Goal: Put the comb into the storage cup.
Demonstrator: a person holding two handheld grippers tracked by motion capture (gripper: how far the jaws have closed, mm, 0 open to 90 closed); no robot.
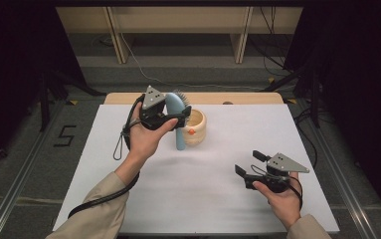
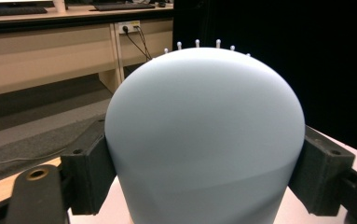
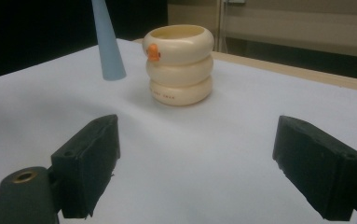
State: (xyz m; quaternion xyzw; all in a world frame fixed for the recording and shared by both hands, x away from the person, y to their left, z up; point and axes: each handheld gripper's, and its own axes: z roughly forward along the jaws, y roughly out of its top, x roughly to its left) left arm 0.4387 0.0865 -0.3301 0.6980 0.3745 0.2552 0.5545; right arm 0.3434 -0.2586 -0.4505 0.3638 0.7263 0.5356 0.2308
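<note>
A pale blue hairbrush [image 1: 176, 119] hangs handle-down above the white table, its bristled head at the top. My left gripper [image 1: 170, 117] is shut on the brush's head; in the left gripper view the rounded blue back [image 2: 204, 135] sits pressed between both black pads [image 2: 90, 175], with white bristle tips above it. Just right of the brush stands a cream ringed cup [image 1: 195, 128] with an orange duck bill. My right gripper [image 1: 247, 164] rests low at the table's front right, open, nothing between its pads [image 3: 90, 165]. The right gripper view looks at the cup [image 3: 181, 65] and the brush's handle tip [image 3: 108, 46].
The white table [image 1: 203, 189] has a wooden strip [image 1: 247, 98] along its far edge. Beyond it lie a carpeted floor, cables and wooden desk legs. Dark stands rise at both sides.
</note>
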